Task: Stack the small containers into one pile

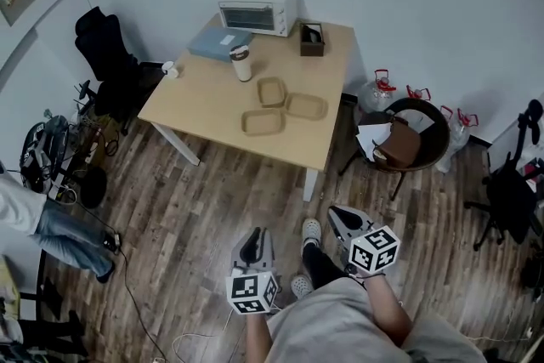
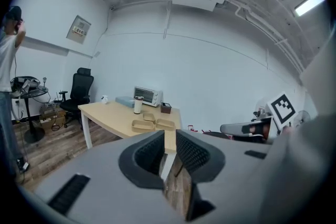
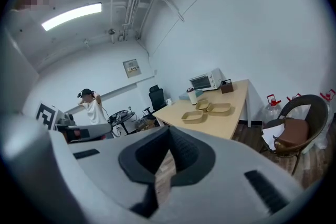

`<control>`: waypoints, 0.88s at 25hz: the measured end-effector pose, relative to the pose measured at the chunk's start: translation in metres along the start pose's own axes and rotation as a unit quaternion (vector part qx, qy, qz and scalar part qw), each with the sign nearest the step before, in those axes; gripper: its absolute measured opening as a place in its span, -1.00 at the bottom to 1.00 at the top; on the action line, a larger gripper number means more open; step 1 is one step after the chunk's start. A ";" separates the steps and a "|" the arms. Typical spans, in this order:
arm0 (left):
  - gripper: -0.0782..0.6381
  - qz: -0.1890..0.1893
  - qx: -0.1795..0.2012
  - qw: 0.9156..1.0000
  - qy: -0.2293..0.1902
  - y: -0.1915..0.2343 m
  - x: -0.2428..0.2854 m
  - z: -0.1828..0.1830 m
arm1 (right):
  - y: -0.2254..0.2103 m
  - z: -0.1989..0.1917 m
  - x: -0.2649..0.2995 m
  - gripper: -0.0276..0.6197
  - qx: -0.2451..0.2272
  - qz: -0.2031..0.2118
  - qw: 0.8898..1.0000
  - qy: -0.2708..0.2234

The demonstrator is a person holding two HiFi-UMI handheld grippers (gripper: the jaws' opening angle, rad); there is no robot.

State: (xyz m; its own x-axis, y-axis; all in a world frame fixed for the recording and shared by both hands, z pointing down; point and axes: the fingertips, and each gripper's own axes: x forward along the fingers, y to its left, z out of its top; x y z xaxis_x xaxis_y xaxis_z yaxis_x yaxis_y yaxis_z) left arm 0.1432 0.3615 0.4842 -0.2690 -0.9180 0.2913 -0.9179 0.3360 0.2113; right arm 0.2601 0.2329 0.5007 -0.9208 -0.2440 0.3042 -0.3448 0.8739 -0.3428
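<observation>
Head view: toaster oven (image 1: pixel 257 14) behind containers (image 1: pixel 263 122)

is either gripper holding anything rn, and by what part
Nothing is held. The left gripper has jaws slightly apart around nothing; the right gripper is shut, empty. The three shallow tan containers lie on the wooden table.

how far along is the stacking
Done: nothing, the three containers lie side by side on the table, unstacked. In hand: nothing, left claw slightly open, right claw shut, both empty, short of the table. Left: all the stacking.
</observation>
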 end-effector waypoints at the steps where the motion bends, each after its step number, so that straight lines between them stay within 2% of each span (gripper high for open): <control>1: -0.57 0.001 -0.002 1.000 0.001 0.005 0.005 0.001 | -0.001 0.001 0.007 -0.90 -0.002 0.001 1.000 0.002; 7: -0.49 0.010 0.019 1.000 0.010 0.023 0.053 0.026 | -0.024 0.025 0.049 -0.81 -0.003 0.004 1.000 0.004; 14: -0.36 0.018 0.021 0.999 0.028 0.041 0.114 0.050 | -0.049 0.059 0.096 -0.54 -0.006 0.009 1.000 -0.006; 22: -0.32 0.015 0.033 0.998 0.044 0.047 0.184 0.076 | -0.079 0.092 0.153 -0.48 0.004 0.040 0.999 -0.006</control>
State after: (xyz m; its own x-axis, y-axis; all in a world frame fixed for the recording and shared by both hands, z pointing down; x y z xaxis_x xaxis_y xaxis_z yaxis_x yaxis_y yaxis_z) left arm 0.0282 0.1927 0.4764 -0.2725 -0.8845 0.3788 -0.9277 0.3460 0.1405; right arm 0.1298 0.0876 0.4925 -0.9475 -0.1796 0.2644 -0.2721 0.8873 -0.3724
